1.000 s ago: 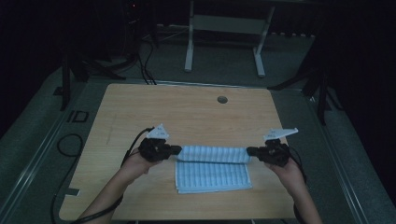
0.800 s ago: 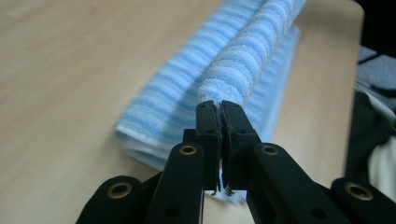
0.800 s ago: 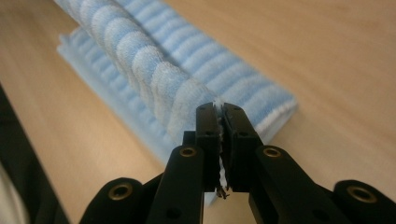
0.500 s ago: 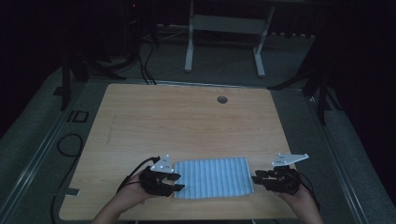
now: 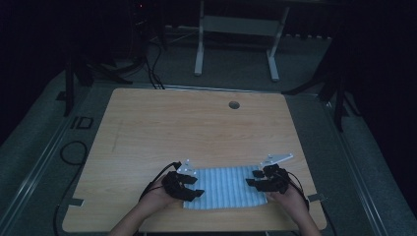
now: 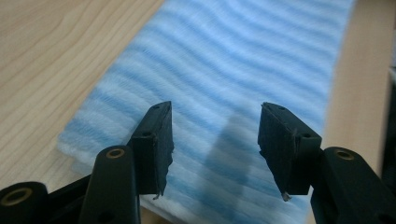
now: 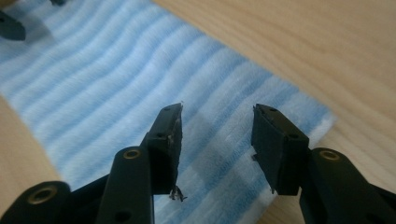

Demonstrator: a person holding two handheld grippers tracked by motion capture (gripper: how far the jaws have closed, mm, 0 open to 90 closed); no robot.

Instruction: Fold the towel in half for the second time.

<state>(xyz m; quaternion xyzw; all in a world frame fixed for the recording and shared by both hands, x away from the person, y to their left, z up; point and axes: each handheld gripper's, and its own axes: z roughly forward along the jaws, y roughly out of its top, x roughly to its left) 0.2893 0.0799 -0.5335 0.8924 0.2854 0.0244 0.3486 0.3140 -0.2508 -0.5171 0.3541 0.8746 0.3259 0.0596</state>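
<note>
A folded blue-and-white striped cloth [image 5: 223,188] lies flat on the wooden table [image 5: 196,128] near its front edge. My left gripper [image 5: 196,187] sits at the cloth's left end and my right gripper [image 5: 252,178] at its right end. The jaws of both have just been opening. In the left gripper view the left gripper [image 6: 215,140] is open just above the cloth [image 6: 243,70], with nothing between the pads. In the right gripper view the right gripper [image 7: 217,140] is open over the cloth's [image 7: 116,84] corner, its pads apart from the fabric.
A round cable hole [image 5: 234,104] sits in the table's far middle. The table's front edge runs just below the cloth and the person's hands. A black cable [image 5: 74,152] loops on the floor at the left. A white metal frame [image 5: 236,24] stands beyond the table.
Both grippers brought the cloth's far edge toward the front of the table and down. The cloth now lies folded and shorter, and both pairs of jaws have let go and opened.
</note>
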